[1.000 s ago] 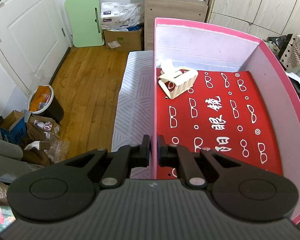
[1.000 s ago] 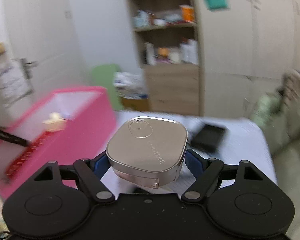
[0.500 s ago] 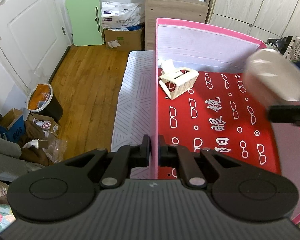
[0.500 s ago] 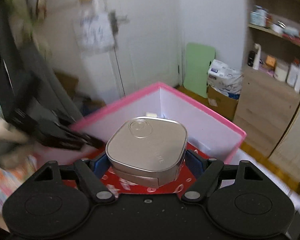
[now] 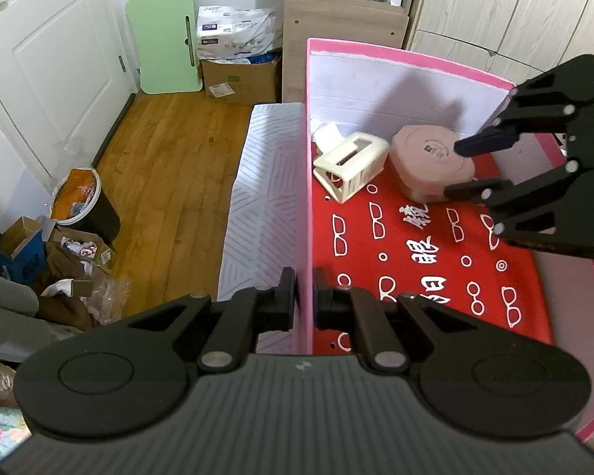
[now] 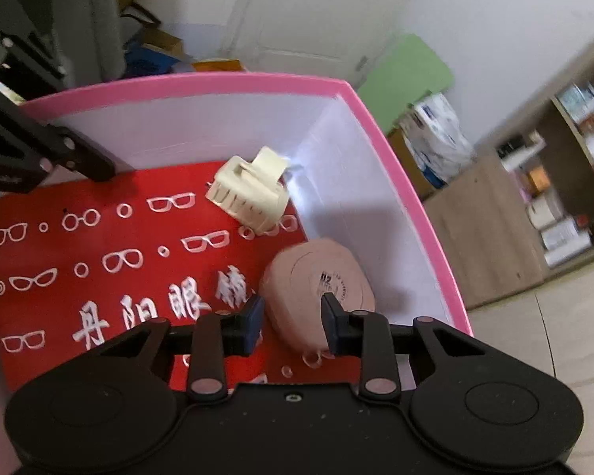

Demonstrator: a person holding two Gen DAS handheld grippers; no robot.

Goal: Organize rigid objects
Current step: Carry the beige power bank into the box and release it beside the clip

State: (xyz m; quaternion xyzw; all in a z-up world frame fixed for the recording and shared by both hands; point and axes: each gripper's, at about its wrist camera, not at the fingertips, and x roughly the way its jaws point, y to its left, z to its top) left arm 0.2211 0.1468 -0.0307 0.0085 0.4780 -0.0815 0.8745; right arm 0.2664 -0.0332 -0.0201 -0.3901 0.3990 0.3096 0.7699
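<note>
Swung across from the bed, the right gripper (image 6: pixel 291 322) now hangs inside the pink box (image 5: pixel 408 59), and the rounded case (image 5: pixel 431 166) it carried lies upside down on the red liner (image 5: pixel 415 261) beside the cream hair clip (image 5: pixel 352 166). Its jaws are closing with nothing pinched, as far as the blur shows. The left gripper (image 5: pixel 305 297) is clamped on the box wall. Two items are stowed; any others are out of view.

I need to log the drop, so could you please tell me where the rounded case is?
The rounded case lies on the red liner inside the pink box, near its far wall, right of the cream hair clip.
</note>
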